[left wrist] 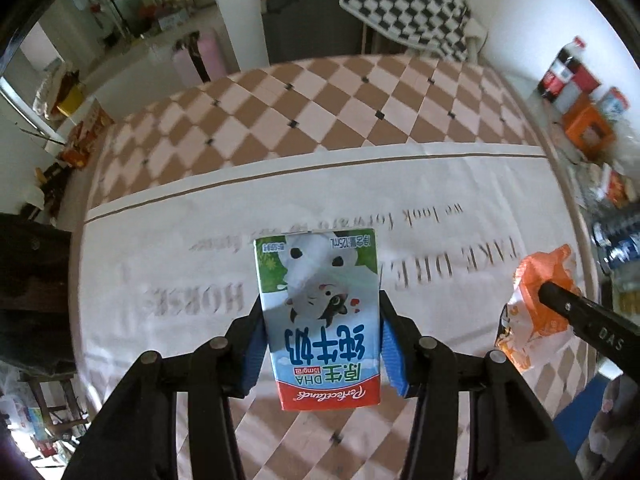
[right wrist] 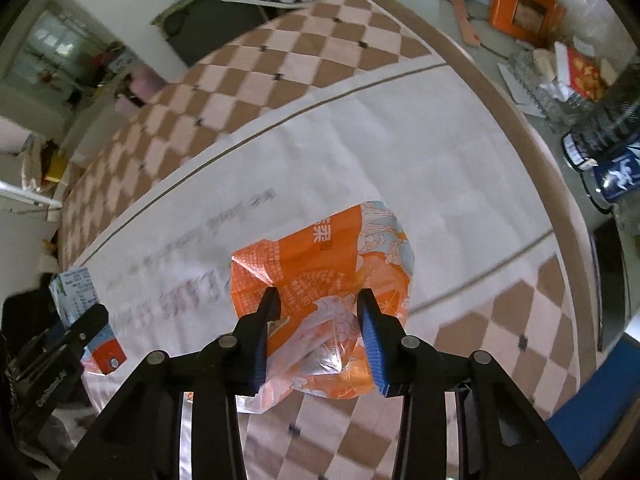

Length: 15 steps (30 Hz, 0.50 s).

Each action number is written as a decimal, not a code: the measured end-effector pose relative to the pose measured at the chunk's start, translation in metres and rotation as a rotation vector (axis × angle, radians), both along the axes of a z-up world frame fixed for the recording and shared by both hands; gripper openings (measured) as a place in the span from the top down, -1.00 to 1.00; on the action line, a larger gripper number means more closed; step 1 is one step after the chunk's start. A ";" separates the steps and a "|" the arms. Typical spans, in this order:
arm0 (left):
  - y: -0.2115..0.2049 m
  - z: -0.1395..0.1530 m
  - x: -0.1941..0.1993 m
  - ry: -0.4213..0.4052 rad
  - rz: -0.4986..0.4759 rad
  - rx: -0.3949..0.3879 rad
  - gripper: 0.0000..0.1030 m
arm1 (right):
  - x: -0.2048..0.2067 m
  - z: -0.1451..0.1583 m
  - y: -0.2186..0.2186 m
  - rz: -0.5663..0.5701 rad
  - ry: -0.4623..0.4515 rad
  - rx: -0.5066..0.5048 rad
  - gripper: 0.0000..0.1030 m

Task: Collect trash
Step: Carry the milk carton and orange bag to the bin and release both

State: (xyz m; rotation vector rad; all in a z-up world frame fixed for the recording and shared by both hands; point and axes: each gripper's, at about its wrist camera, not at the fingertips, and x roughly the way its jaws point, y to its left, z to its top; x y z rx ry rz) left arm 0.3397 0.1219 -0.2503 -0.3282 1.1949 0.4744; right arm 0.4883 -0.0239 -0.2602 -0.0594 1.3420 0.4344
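One milk carton [left wrist: 318, 320] clamped, left gripper [left wrist: 320, 312] | one orange wrapper [right wrist: 320, 292] clamped, right gripper [right wrist: 318, 308]

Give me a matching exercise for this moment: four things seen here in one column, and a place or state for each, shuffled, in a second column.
Things:
1. milk carton
2. orange wrapper
3. orange box
4. checkered bedspread

Places or states:
A. spread below both tongs
B. clamped in the right tongs
C. standing on the side surface beyond the bed's edge
D. clamped in the left tongs

Pairs: 1-D, 2-B, 3-C, 4-A
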 end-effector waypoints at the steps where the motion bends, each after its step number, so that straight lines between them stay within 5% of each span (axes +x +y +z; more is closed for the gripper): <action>1: -0.001 0.004 -0.017 -0.016 -0.003 0.005 0.11 | -0.013 0.006 -0.002 0.011 -0.013 0.005 0.21; 8: -0.018 0.041 -0.148 -0.144 -0.029 0.025 0.11 | -0.152 0.046 -0.020 0.050 -0.085 0.099 0.22; 15: -0.041 0.040 -0.278 -0.196 -0.063 -0.037 0.11 | -0.325 0.055 -0.054 0.049 -0.069 0.136 0.22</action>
